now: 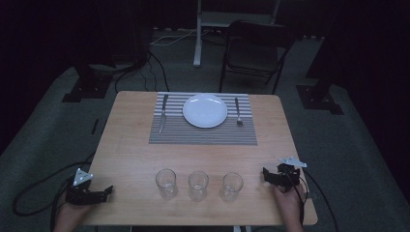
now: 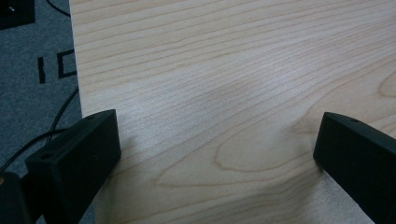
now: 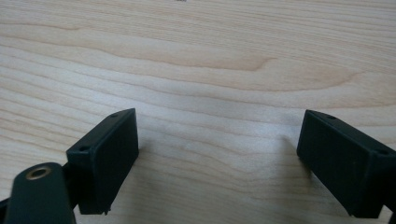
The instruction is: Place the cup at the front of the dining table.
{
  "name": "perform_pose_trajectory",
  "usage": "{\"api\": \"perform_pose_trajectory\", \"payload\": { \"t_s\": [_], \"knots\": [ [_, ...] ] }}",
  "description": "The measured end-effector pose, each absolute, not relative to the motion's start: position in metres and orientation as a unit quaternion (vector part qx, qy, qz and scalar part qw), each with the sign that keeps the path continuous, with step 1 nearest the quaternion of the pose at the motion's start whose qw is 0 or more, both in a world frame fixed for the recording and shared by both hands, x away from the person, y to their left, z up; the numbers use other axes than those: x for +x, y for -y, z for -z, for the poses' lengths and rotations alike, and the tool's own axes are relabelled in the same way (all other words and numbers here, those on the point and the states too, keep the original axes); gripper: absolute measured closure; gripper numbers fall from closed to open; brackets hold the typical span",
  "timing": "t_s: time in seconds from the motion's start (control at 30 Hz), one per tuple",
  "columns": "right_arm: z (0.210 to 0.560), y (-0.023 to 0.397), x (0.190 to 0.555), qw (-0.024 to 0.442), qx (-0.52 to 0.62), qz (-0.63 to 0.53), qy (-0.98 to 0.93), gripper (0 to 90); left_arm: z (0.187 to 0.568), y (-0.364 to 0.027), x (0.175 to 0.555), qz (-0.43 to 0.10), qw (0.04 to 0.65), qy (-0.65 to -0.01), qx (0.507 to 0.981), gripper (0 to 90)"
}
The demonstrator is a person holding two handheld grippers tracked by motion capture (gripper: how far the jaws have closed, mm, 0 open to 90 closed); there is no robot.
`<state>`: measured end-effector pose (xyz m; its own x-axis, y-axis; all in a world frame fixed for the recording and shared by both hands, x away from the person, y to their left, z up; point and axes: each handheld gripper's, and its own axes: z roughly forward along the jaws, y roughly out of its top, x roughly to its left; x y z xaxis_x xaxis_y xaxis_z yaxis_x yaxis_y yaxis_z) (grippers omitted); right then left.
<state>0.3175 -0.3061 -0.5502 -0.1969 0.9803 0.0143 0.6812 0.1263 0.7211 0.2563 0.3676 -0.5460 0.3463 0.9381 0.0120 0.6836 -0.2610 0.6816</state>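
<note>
Three clear glasses stand in a row near the table's front edge: left glass (image 1: 166, 182), middle glass (image 1: 198, 184), right glass (image 1: 232, 186). Farther back, a white plate (image 1: 205, 110) sits on a striped placemat (image 1: 203, 133), with a knife (image 1: 163, 113) to its left and a fork (image 1: 238, 111) to its right. My left gripper (image 1: 107, 192) rests open at the table's front left corner, left of the glasses. In its own view the left gripper (image 2: 217, 140) has bare wood between its jaws. My right gripper (image 1: 265, 175) sits open at the front right, and in the right gripper view the gripper (image 3: 217, 140) holds nothing.
The wooden table (image 1: 130, 145) stands on grey carpet. A dark folding chair (image 1: 256, 48) is behind the far edge. Black stand bases (image 1: 87, 89) and cables lie on the floor to both sides. The table's left edge (image 2: 77, 84) runs beside my left gripper.
</note>
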Motion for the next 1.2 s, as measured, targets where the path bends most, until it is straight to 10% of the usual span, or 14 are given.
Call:
{"api": "perform_pose_trajectory", "payload": {
  "t_s": [1.2],
  "knots": [
    [0.5502,0.3065,0.3164,0.245,0.587,-0.306,-0.709,12.4,0.5433,-0.3693,0.2529,-0.2,0.32,-0.512,0.772,1.2]
  ]
}}
